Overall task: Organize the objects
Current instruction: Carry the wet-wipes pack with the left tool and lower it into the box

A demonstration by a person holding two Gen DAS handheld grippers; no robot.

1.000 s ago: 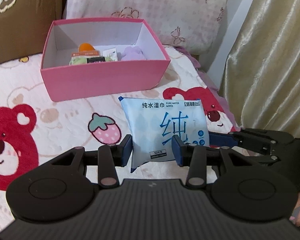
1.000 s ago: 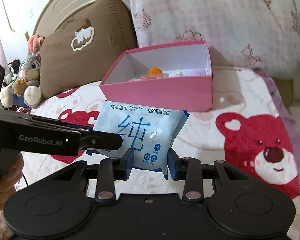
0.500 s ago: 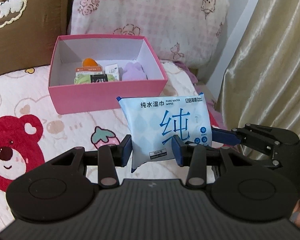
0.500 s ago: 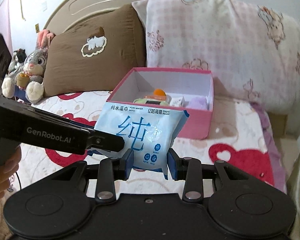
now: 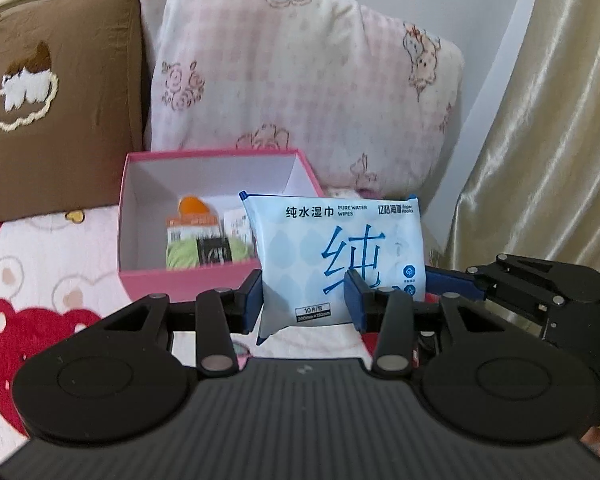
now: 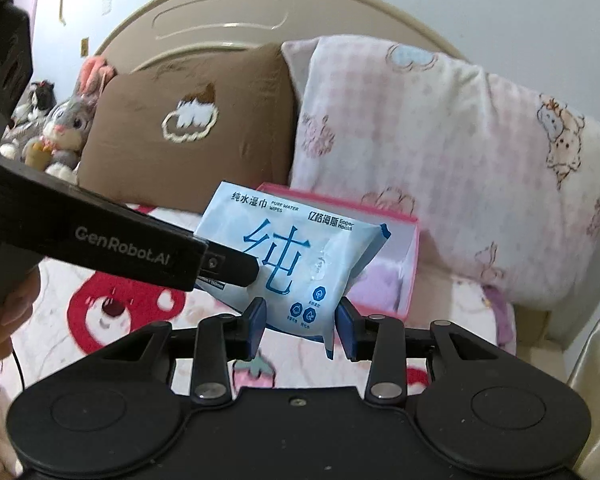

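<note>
A pale blue pack of wet wipes [image 5: 332, 240] hangs in the air, gripped from both sides. My left gripper [image 5: 306, 302] is shut on its lower left part, and my right gripper [image 5: 440, 280] reaches in from the right and pinches its right edge. In the right wrist view the pack [image 6: 296, 248] sits tilted between the pads of the right gripper [image 6: 300, 316], while the left gripper [image 6: 236, 266] clamps it from the left. Behind the pack stands an open pink box [image 5: 188, 280] with an orange item [image 5: 194, 206], a green bundle [image 5: 184, 254] and a small white packet inside.
The box [image 6: 410, 264] rests on a bear-print blanket [image 5: 40, 280]. A brown pillow [image 5: 60, 120] and a pink checked pillow [image 5: 300, 80] lean on the headboard [image 6: 220, 20]. A gold curtain [image 5: 560, 140] hangs at right. A plush bunny [image 6: 66, 128] sits far left.
Both grippers have risen together with the wipes pack, which now covers part of the pink box. The right gripper has rolled, so the pack looks tilted in its view.
</note>
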